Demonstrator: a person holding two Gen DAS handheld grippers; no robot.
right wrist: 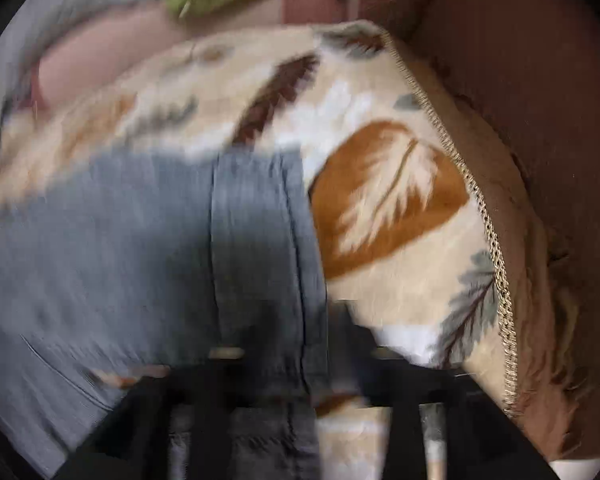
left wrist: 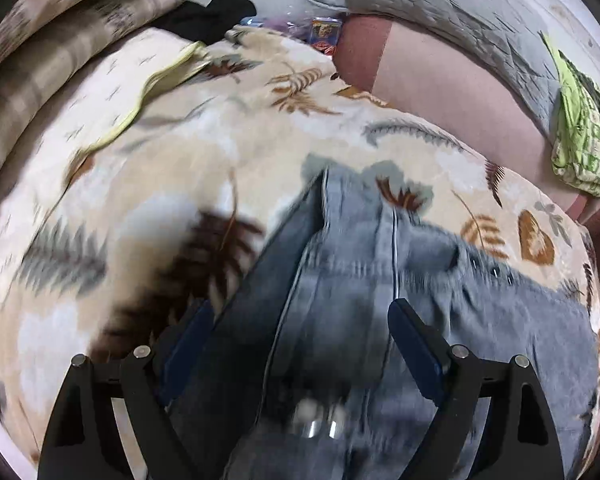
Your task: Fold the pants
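Observation:
Grey-blue jeans (left wrist: pixel 380 264) lie on a leaf-patterned beige blanket (left wrist: pixel 140 184). In the left wrist view my left gripper (left wrist: pixel 296 332) is open, its blue-padded fingers (left wrist: pixel 416 344) spread to either side of the jeans' waistband and fly, close above the cloth. In the right wrist view the jeans (right wrist: pixel 140 248) fill the lower left, with a seamed edge (right wrist: pixel 296 240) running up the middle. My right gripper (right wrist: pixel 284 364) is low over that edge; the view is motion-blurred and its fingers are dark smears, so I cannot tell how the jaws stand.
Brown plaid pillows (left wrist: pixel 60 52) lie at the far left, a black garment (left wrist: pixel 216 12) behind them. A grey quilt (left wrist: pixel 440 8) and a green patterned cloth (left wrist: pixel 580 128) lie at the right. The blanket's braided edge (right wrist: pixel 496 264) borders a brown surface (right wrist: pixel 540 100).

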